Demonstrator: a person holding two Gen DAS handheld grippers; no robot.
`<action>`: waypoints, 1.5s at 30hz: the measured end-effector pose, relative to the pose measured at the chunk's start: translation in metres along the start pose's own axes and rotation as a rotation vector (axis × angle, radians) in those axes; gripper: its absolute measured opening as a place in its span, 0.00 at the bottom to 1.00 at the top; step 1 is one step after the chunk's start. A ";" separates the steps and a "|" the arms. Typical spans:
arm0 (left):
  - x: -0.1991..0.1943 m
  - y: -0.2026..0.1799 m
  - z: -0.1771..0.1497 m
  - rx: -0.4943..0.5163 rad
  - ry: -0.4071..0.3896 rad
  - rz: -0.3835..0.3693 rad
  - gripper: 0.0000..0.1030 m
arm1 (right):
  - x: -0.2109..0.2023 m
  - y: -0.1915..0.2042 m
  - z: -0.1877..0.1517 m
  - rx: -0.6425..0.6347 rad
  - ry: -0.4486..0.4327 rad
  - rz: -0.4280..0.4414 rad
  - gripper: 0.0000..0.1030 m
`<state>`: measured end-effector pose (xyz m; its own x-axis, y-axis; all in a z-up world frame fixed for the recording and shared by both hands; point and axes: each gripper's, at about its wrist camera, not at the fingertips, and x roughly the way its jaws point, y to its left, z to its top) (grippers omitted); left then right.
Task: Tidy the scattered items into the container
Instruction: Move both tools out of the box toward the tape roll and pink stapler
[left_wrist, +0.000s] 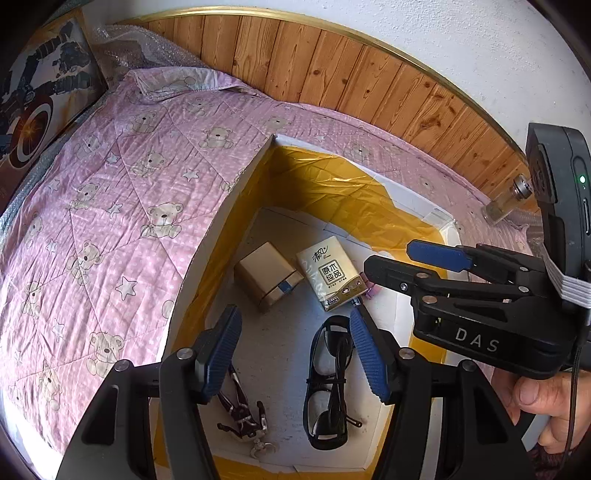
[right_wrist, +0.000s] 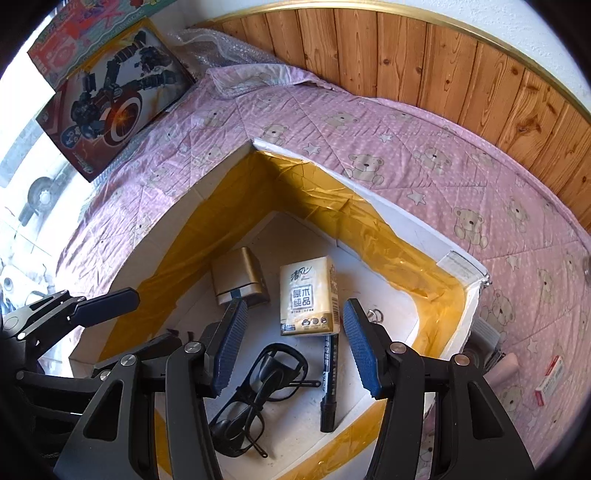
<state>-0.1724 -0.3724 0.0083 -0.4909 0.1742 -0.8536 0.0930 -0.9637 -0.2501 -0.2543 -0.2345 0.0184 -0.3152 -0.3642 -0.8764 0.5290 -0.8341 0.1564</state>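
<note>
Both sets of jaws are held wide open and empty above the box (right_wrist: 207, 206): the left gripper (left_wrist: 295, 354) over the glasses (left_wrist: 328, 384) and a small metal figure (left_wrist: 243, 413), the right gripper (right_wrist: 295, 343) over the tissue pack (right_wrist: 308, 295) and marker (right_wrist: 328, 384). Inside the white, yellow-taped box, a small carton (left_wrist: 267, 275) is seen beside the tissue pack, with the glasses nearer the grippers. The box is set on a pink bear-print quilt (left_wrist: 110, 206) on a bed. On the quilt outside the box, a glass bottle (left_wrist: 508, 203) and a small red-and-white packet (right_wrist: 548, 380) are seen. A hand (left_wrist: 543, 410) is visible under the right gripper.
</note>
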 end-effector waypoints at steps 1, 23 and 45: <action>-0.003 -0.001 -0.001 0.002 -0.003 0.001 0.60 | -0.003 0.000 -0.002 0.003 -0.005 0.002 0.56; -0.049 -0.030 -0.047 0.046 -0.045 0.004 0.60 | -0.063 -0.003 -0.075 0.138 -0.121 0.065 0.56; -0.071 -0.102 -0.092 0.219 -0.098 0.016 0.60 | -0.123 -0.034 -0.144 0.241 -0.235 0.084 0.55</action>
<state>-0.0675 -0.2682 0.0526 -0.5737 0.1484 -0.8055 -0.0831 -0.9889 -0.1230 -0.1202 -0.1021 0.0553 -0.4661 -0.4981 -0.7312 0.3686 -0.8606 0.3514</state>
